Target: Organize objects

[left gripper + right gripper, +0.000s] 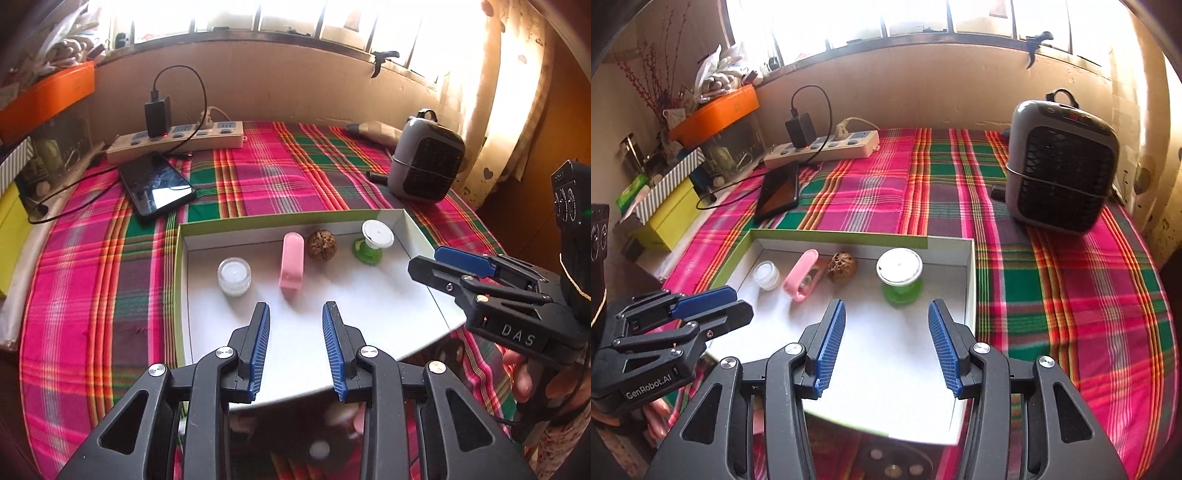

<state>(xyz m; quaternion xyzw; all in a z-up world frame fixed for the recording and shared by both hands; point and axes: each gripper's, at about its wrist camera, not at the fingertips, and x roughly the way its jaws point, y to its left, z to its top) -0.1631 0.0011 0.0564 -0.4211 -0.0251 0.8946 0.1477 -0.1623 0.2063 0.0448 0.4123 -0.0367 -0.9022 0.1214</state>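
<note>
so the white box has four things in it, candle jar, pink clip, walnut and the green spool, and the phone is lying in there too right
Not quite. The phone is not in the white box; it lies on the plaid cloth beyond the box's far left corner, near the power strip. The left wrist view shows this. The rest holds: candle jar, pink clip, walnut and green spool sit in the box.
</note>
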